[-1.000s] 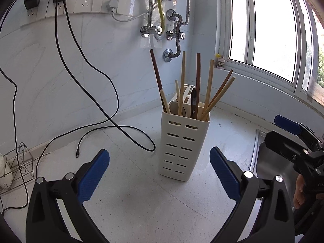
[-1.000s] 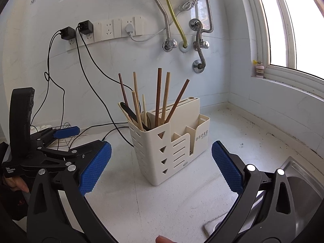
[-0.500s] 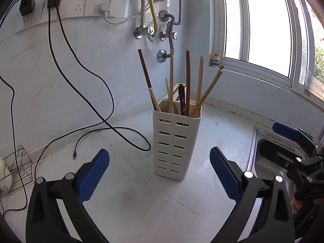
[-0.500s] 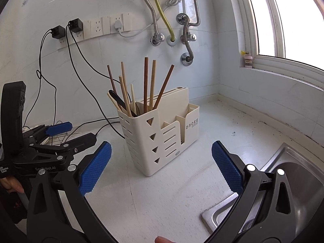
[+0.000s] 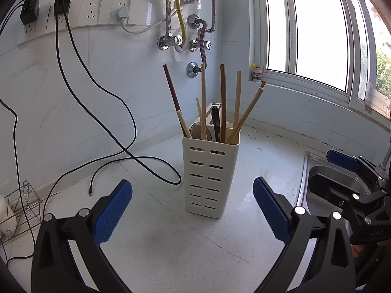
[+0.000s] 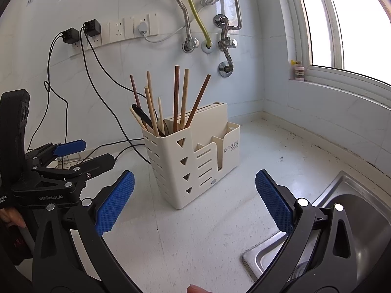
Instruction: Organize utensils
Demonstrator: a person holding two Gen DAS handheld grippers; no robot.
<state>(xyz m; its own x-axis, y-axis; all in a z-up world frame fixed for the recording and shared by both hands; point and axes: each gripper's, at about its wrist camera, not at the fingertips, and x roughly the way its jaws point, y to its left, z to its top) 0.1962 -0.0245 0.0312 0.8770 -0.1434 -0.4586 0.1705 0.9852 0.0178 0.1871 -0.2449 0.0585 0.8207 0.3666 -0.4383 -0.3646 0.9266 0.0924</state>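
Observation:
A cream slotted utensil holder (image 5: 210,175) stands upright on the white counter, also in the right wrist view (image 6: 190,161). Several wooden chopsticks (image 5: 222,102) and a dark utensil (image 5: 215,124) stand in its end compartment; they also show in the right wrist view (image 6: 176,100). My left gripper (image 5: 193,210) is open and empty, short of the holder. My right gripper (image 6: 195,202) is open and empty, in front of the holder. Each gripper shows in the other's view, the right one (image 5: 342,171) over the sink, the left one (image 6: 73,156) at the left.
Black cables (image 5: 117,144) trail from wall sockets (image 5: 92,12) across the counter left of the holder. A steel sink (image 6: 342,232) lies at the right. A wire rack (image 5: 22,207) sits at the far left. Pipes (image 5: 202,48) and a window (image 5: 317,31) are behind.
Both grippers have drawn back a little from the holder, which looks smaller and lower in view. Both stay open and empty. The holder has not moved.

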